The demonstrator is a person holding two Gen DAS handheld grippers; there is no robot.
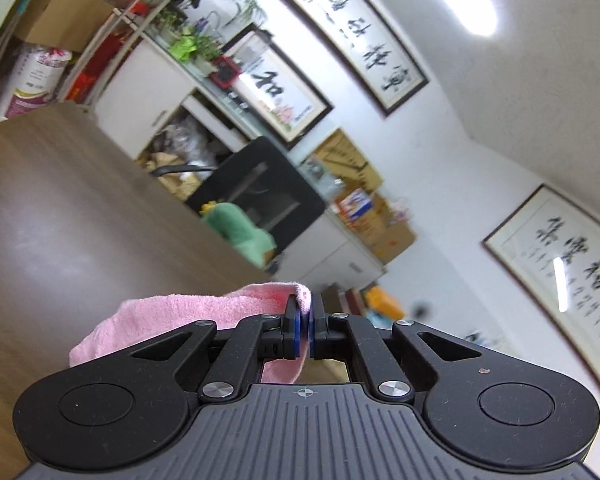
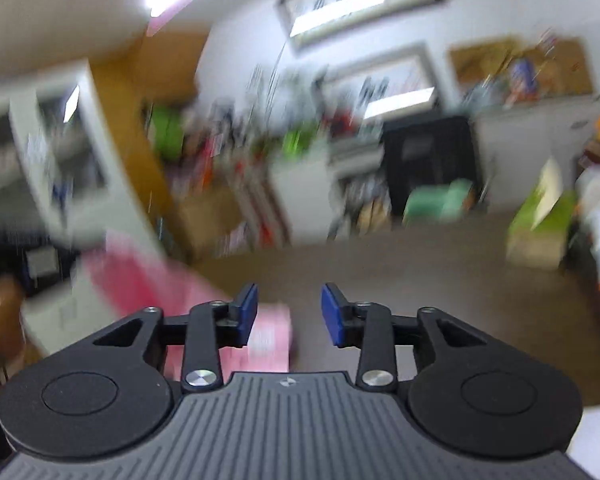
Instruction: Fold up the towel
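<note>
- left wrist view, far left of the left gripper: a brown table fills that side, tilted in the frame, its far edge running down toward the fingers.
- just left of the fingers: a pink towel bunches up, one end rising into the jaws, the rest draping down behind the left linkage; a strip of it shows again below the fingers.
- at the fingers: the left gripper is closed down to a thin slit, the 2 blue pads pinching a fold of the towel between them.
- ahead and above: a black chair with a green cushion stands past the table edge, in front of white cabinets.
- right of the gripper: 3 framed calligraphy pieces hang on a white wall.
- right wrist view, heavily blurred; to the left of the right gripper: a pink mass, the towel, slopes from upper left down toward the left finger; what holds it up there is too smeared to tell.
- just behind the left finger: a paler pink part of the towel lies low, reaching partly into the gap.
- at the fingers: the right gripper stands wide apart, its blue pads gripping nothing.
- ahead and right: the table spreads out, with the chair and cushion beyond it.
- far right: a green and white thing, too blurred to name, sits on the table.
</note>
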